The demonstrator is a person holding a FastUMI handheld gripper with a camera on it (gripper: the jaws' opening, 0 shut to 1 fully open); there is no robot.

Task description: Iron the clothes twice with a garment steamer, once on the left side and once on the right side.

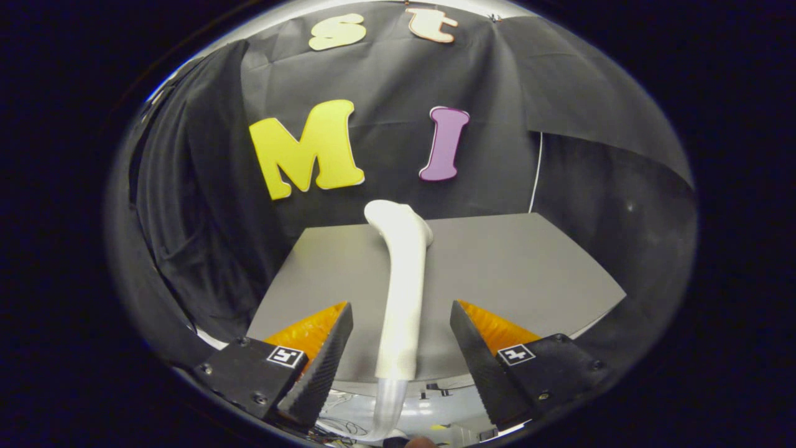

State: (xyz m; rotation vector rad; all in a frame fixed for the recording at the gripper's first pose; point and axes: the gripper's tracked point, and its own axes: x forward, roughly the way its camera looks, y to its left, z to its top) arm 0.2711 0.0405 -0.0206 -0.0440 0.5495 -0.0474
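1. Gripper [401,348]: jaws stand wide apart, holding nothing.
2. Fingers [323,361]: black, ridged on their inner faces, with orange backing behind each and a small square marker on each mount. Clear space shows between each finger and the steamer; neither touches it.
3. Steamer [403,292]: a white handheld unit lying on the table, lengthwise between the fingers and slightly closer to the left one. Its head bends to the left at the far end, well beyond the fingertips.
4. Hose [388,407]: a pale translucent tube leaves the steamer's near end and drops below the table edge, curving away between the finger bases.
5. Table [528,267]: grey, flat, bare around the steamer.
6. Below the table edge: some wiring and pale equipment, too small and distorted to identify with confidence.
7. Black cloth hangs behind the table.
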